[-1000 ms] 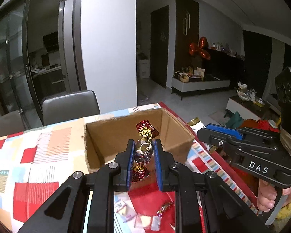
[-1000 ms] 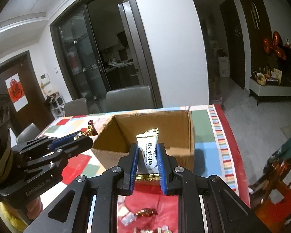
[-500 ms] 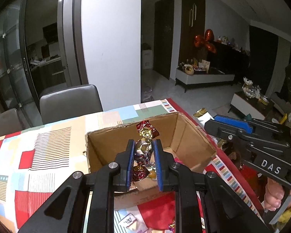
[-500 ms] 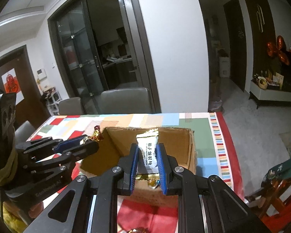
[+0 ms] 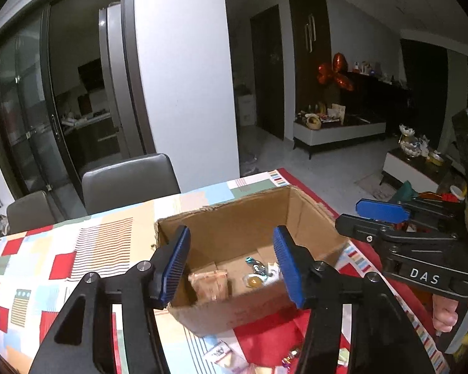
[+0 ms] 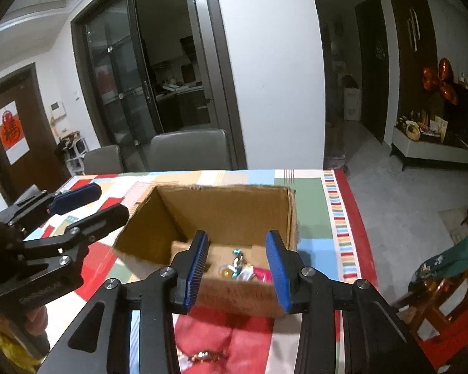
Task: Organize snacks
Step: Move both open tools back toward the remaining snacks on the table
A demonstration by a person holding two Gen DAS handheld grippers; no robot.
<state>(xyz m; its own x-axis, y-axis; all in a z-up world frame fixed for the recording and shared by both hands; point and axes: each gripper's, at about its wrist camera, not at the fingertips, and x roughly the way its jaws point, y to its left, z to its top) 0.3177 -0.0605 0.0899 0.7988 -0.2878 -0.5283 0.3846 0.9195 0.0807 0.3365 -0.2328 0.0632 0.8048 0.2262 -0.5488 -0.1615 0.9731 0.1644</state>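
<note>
The right gripper (image 6: 237,269), black with blue ribbed pads, hangs over the near edge of an open brown cardboard box (image 6: 227,215); its jaws are opening, with nothing between them. On the box floor lies a small heap of wrapped sweets (image 6: 243,269) in teal, gold, white and pink. The box stands on a surface under a patchwork cloth of red, green, blue and cream (image 6: 315,218). At the left the other black gripper (image 6: 84,205) reaches toward the box's left wall, its jaws apart. A gold-wrapped sweet (image 6: 206,357) lies on the cloth nearer the camera. Two grey chairs (image 6: 188,149) stand behind.

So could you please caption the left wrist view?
Left claw opening, empty, above a cardboard box of wrapped snacks.
</note>
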